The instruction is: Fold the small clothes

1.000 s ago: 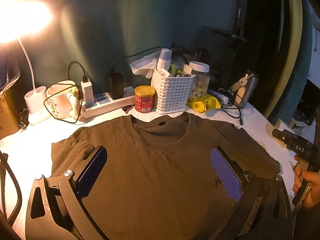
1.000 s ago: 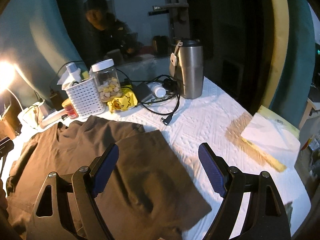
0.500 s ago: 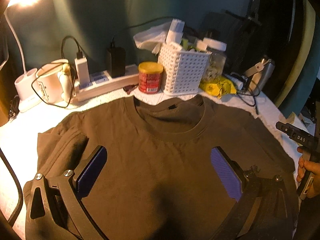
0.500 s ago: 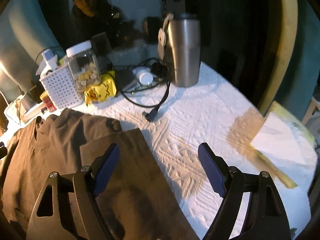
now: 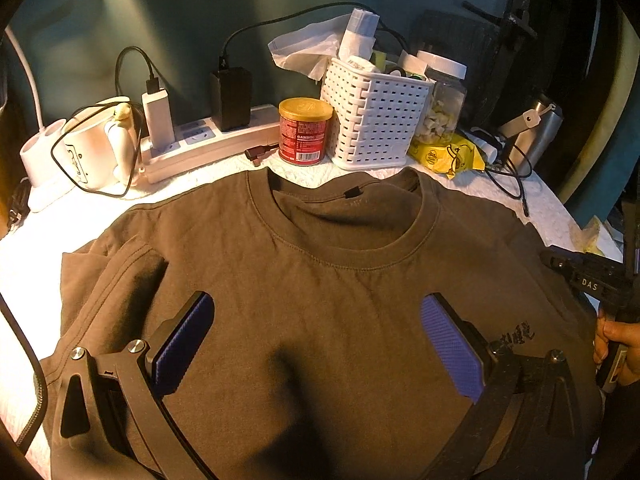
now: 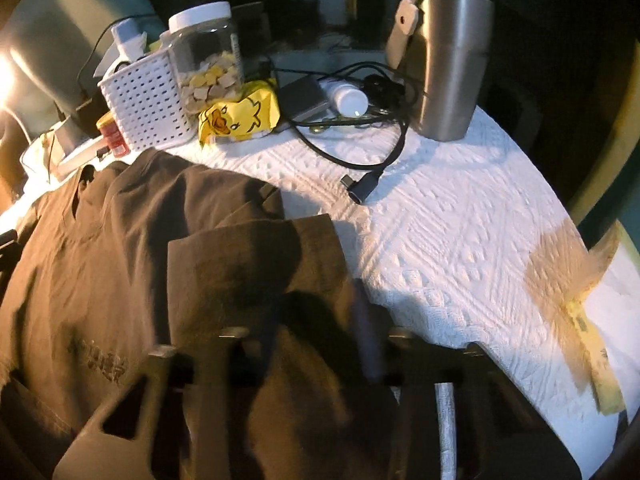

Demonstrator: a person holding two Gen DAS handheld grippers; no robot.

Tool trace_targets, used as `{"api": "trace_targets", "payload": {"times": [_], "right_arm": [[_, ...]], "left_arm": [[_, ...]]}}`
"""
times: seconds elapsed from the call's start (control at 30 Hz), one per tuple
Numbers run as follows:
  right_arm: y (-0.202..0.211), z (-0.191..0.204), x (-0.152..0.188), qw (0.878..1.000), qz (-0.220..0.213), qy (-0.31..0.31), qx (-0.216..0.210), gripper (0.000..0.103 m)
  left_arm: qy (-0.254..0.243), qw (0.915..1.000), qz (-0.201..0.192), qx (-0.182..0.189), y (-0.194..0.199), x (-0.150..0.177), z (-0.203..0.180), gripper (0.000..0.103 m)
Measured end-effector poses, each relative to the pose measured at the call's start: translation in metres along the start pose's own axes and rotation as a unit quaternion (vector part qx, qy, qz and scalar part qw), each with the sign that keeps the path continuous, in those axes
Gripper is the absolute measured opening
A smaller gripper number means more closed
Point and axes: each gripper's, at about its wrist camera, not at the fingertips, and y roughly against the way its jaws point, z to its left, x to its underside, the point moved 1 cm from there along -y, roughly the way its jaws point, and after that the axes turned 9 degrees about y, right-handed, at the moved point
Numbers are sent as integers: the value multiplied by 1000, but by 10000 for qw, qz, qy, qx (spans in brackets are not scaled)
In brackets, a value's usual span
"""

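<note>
Left wrist view: the left claw (image 5: 316, 344), spread wide, has come closer over the chest of a brown T-shirt (image 5: 320, 292) lying flat on the white counter (image 5: 24, 264). Beyond the shirt's collar stand a red can (image 5: 305, 131), a white basket (image 5: 376, 116) and a power strip (image 5: 208, 144). Right wrist view: the right claw (image 6: 316, 336), blurred, has narrowed since half a second ago over the shirt's sleeve; whether it pinches cloth I cannot tell. A steel tumbler (image 6: 448, 60) stands beyond the shirt.

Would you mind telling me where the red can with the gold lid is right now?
In the left wrist view the red can stands behind the T-shirt's collar, between the white power strip on its left and the white basket on its right.
</note>
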Motion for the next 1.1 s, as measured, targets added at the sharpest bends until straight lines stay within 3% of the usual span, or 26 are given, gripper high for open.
{"api": "trace_targets", "payload": {"times": [0.1, 0.33, 0.6, 1.1], "right_arm": [[7, -1, 1, 9999, -88, -61, -74, 10], [44, 7, -10, 9988, -487, -49, 7, 9], [76, 44, -21, 9974, -689, 154, -119, 9], [51, 132, -13, 9975, -305, 362, -527, 9]], "left_arm": [[-5, 10000, -26, 41, 4, 0, 0, 102], [13, 9998, -135, 176, 19, 1, 2, 102], [75, 9989, -300, 347, 43, 5, 15, 102], [232, 9974, -438, 521, 77, 22, 62, 102]]}}
